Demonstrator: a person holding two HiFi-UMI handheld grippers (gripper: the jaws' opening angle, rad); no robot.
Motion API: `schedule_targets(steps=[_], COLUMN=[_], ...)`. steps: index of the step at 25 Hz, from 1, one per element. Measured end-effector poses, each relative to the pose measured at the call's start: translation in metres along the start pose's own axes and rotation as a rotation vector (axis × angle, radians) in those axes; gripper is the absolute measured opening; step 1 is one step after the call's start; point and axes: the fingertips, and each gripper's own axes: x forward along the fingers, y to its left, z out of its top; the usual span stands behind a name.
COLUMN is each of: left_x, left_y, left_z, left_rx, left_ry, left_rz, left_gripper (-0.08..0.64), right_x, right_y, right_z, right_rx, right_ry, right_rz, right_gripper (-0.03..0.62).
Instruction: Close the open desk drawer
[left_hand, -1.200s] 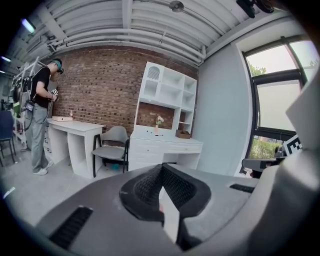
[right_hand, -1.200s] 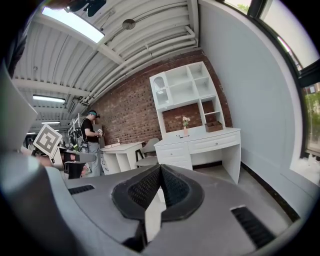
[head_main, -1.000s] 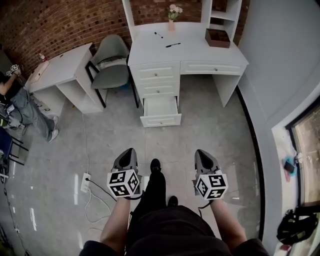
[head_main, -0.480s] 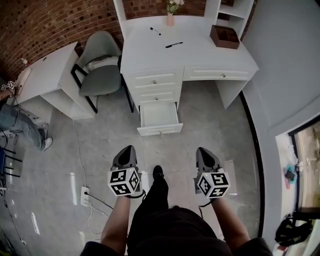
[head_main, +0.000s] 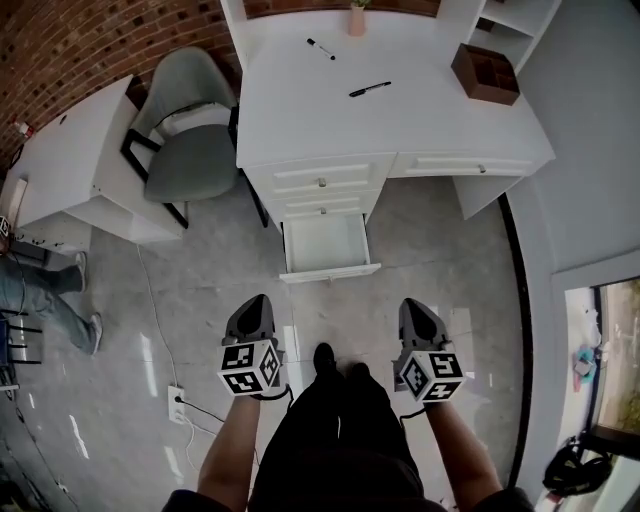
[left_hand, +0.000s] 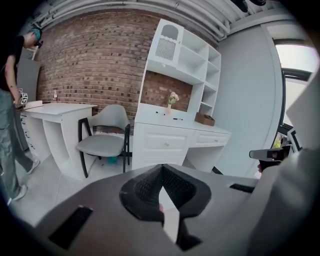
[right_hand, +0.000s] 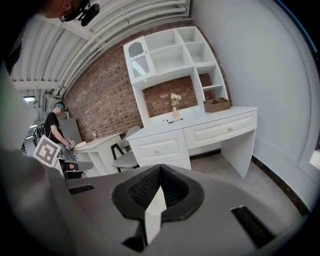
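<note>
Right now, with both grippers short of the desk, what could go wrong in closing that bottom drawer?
1. The open drawer is the lowest in its stack, near the floor. The left gripper and right gripper are shut, empty and well short of it. A low, off-centre push might skew it instead of sliding it in.
2. A floor socket with trailing cables lies close to the person's left foot, which is a possible trip hazard.

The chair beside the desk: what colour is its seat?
The seat is grey-green, clearest in the head view.
</note>
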Motion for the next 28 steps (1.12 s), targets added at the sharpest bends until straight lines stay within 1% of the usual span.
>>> schedule_targets(steps=[3,7,12,15,19,23,28], left_x=[0.036,0.08,0.126,0.15,0.184,0.216,0.242], left_y=[0.003,0.008,0.025,0.031,0.032,0.037,0.052], left_z=[-0.02,-0.057,-0.1,-0.132,-0.182,-0.234,-0.294], left_rx=[-0.003,-0.01,-0.032,-0.04,-0.042,-0.031,-0.037], left_ry=[0.048,0.125,0.172,0.194,0.222,0.249,0.279], left_rz=[-0.004,-0.019,0.01,0.015,-0.001,-0.019,-0.005], left_gripper=[0.009,0.009,0.009,0.009,0.009,0.009,0.009], right_x=[0.037,0.08,0.127,0.152,0.185,0.212,0.236], right_y=[-0.017,-0.039,-0.068,-0.075,-0.086,-0.1,-0.116], right_z=[-0.019,-0.051,-0.098,-0.125,-0.162,-0.213,-0.279], right_rx=[-0.02,-0.026,-0.019,-0.03,-0.04,-0.036,-0.035], right_ry=[0.053,0.111,0.184,0.199,0.199,0.219,0.251], right_rz=[-0.005,0.0,0.001,0.011,0.024,0.021,0.015], right_gripper=[0.005,0.005,0.005,0.005,0.005,0.005,0.005])
